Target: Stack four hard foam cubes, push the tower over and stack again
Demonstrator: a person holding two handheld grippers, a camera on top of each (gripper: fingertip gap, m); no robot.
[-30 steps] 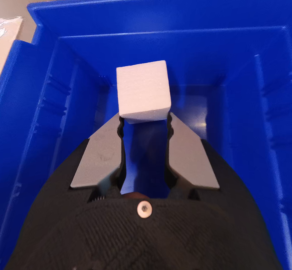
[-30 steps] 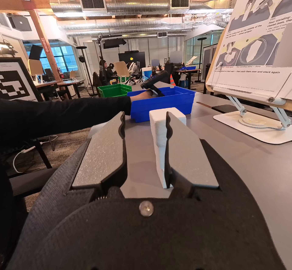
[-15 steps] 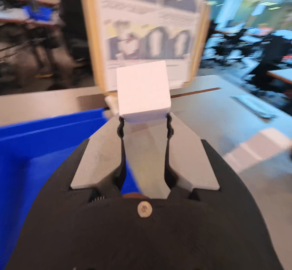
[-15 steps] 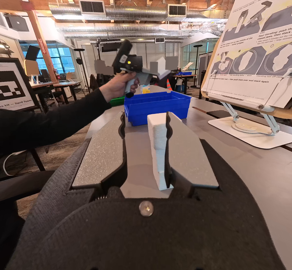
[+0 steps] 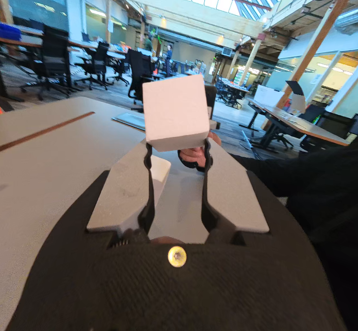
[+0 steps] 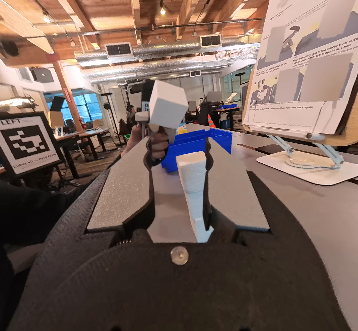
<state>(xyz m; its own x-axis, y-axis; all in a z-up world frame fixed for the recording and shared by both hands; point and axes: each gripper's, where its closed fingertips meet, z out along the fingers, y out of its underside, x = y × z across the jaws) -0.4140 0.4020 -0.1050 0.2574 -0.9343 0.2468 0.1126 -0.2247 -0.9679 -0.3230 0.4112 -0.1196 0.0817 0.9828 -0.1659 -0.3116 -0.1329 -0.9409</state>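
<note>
Moved: we have carried the foam cube (image 5: 175, 115) from the blue bin (image 6: 195, 145) toward the stack (image 6: 191, 168).
Left gripper (image 5: 176, 148): clamped on cube.
Right gripper (image 6: 177, 154): spread wide, empty.
Placement: we should square edges before release.

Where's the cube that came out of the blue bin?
The cube is pinched in the left tongs, held in the air above the stack, as the right wrist view shows.

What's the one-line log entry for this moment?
left gripper: shut on cube, in air | right gripper: open beside stack | bin: behind stack
</note>
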